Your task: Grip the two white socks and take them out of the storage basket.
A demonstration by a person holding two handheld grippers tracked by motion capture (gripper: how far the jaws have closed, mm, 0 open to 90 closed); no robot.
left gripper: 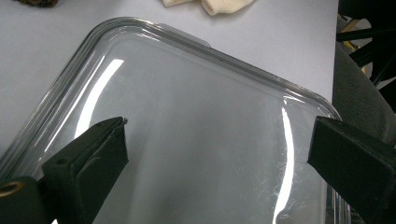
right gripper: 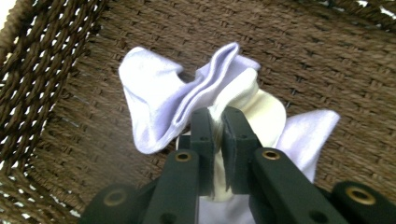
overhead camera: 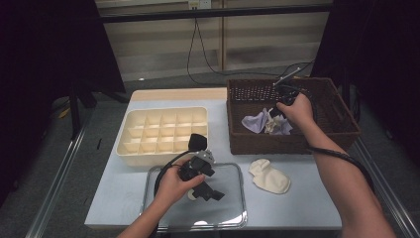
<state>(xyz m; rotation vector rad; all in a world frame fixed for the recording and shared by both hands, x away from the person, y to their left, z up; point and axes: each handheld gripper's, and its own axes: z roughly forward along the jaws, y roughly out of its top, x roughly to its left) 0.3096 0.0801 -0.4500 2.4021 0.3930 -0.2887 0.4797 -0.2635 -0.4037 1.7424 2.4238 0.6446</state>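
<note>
Pale grey tabletop (overhead camera: 307, 208) carries a dark woven wicker basket (overhead camera: 341, 134), whose far rim sits in shadow. Inside it, the right gripper (right gripper: 218, 122) pinches a cream sock (right gripper: 266, 109) among lavender socks (right gripper: 154, 102); the cream fabric is mostly covered by the jaws. Left of the basket, the left gripper (left gripper: 217, 144) hovers spread wide over a glossy clear plastic tray (left gripper: 196, 42), cut off below.

No readable text, labels, brands, numbers or signs anywhere in the three views
</note>
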